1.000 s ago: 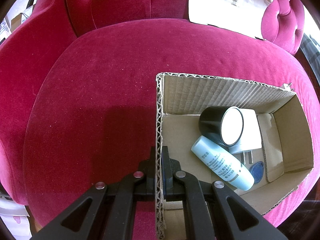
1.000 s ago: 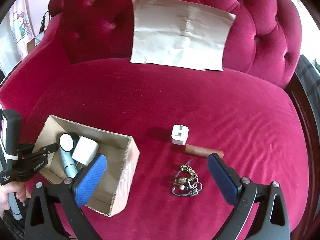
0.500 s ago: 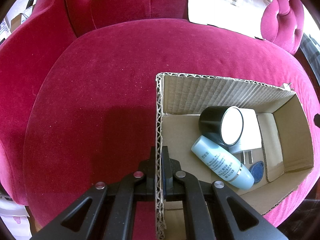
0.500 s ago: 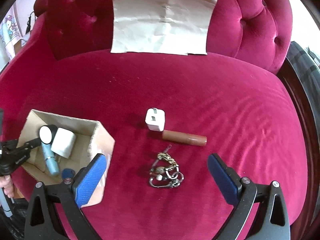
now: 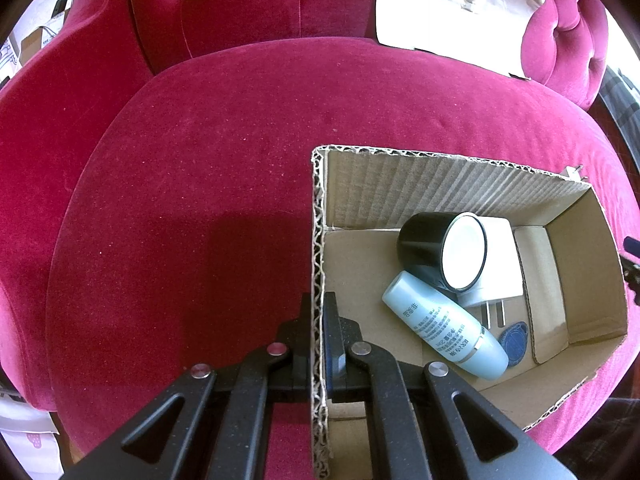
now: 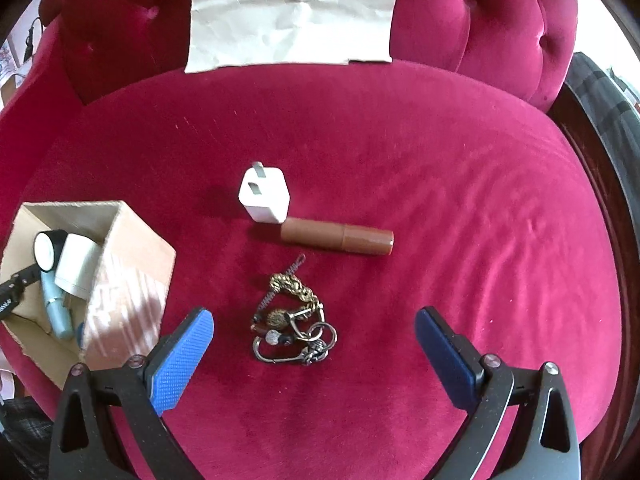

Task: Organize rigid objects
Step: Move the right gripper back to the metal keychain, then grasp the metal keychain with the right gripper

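- Firstly, at the far left, the left gripper (image 5: 319, 320) is clenched on the near wall of the cardboard box (image 5: 319, 216); one finger is outside the wall and one is inside, and both press on the corrugated edge.
- Inside the box, a black jar (image 5: 424, 250) with a white round face lies on its side, leaning on a white charger (image 5: 502, 256) whose two metal pins point toward the camera.
- Just in front of the jar, a light blue bottle (image 5: 444, 326) with printed text lies slanted on the box floor, and beside its lower end there is a small blue tag (image 5: 516, 338).
- The box stands on the left part of the red velvet seat (image 6: 440, 160), as the right wrist view shows.
- Further right, near the middle of the seat, a second white charger (image 6: 265, 196) stands with its pins up.
- A brown tube (image 6: 338, 241) lies on its side just beside this charger, at its right lower corner; I cannot tell if they touch.
- Nearer to the camera, a keychain (image 6: 292, 320) with rings, a braided cord and beads lies apart from the tube.
- The right gripper (image 6: 314, 344) is released, with its blue pads (image 6: 180, 356) wide apart above the seat; the keychain is between them and they hold nothing.
- At the back, a pale sheet of paper (image 6: 292, 12) leans on the tufted backrest.
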Available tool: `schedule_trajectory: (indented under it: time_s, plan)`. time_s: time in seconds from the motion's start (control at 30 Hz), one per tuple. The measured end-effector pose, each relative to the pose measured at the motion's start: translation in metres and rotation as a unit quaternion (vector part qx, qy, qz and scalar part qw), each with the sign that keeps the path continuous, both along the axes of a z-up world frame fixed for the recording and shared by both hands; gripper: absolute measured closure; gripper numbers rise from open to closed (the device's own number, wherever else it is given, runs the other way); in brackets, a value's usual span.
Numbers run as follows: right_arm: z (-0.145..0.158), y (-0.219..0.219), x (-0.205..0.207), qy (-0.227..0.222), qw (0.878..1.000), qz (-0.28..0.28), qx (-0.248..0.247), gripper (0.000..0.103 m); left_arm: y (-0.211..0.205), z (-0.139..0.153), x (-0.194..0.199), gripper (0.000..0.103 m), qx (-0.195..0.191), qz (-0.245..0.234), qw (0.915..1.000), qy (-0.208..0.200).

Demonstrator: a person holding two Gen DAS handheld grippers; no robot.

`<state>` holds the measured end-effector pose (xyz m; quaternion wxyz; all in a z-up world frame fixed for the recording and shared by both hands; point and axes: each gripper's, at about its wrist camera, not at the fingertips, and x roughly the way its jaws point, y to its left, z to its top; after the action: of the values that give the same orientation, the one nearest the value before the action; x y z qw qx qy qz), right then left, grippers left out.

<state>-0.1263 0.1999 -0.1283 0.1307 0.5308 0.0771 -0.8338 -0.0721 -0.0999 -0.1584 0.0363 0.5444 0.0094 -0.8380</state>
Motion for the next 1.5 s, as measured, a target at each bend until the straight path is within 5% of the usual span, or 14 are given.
schedule_trajectory:
  time_s: [0.47,0.97,1.07,1.13,1.17,1.2,1.47,1.5]
  plan:
    - [-0.031,0.000,-0.007,-0.022,1.000,0.003,0.015,0.000,0.000,0.000,0.001,0.100,0.001,0.001,1.0000,0.000]
    - [-0.033,0.002,-0.014,-0.024,1.000,0.002,0.006,0.001,-0.001,0.001,0.002,0.100,0.002,0.001,1.0000,0.000]
    - [-0.029,0.002,-0.014,-0.021,1.000,0.002,0.004,0.014,-0.001,0.001,0.001,0.100,0.002,0.001,1.0000,0.000]
    - [-0.024,0.001,-0.013,-0.014,1.000,0.007,0.002,0.036,-0.002,0.000,0.001,0.100,0.002,0.001,1.0000,0.000]
    - [-0.021,-0.001,-0.012,-0.009,1.000,0.009,0.005,0.059,-0.001,0.000,0.001,0.100,0.002,0.001,1.0000,0.000]
    - [-0.021,-0.001,-0.012,-0.009,1.000,0.008,0.006,0.072,-0.001,0.000,0.001,0.100,0.001,0.001,1.0000,0.000]
    - [-0.017,-0.001,-0.015,-0.015,1.000,0.003,-0.007,0.075,-0.002,0.000,-0.001,0.100,0.001,0.000,1.0000,0.000]
    - [-0.015,-0.001,-0.015,-0.013,1.000,0.004,-0.009,0.084,-0.002,0.000,-0.001,0.100,0.001,0.000,1.0000,0.000]
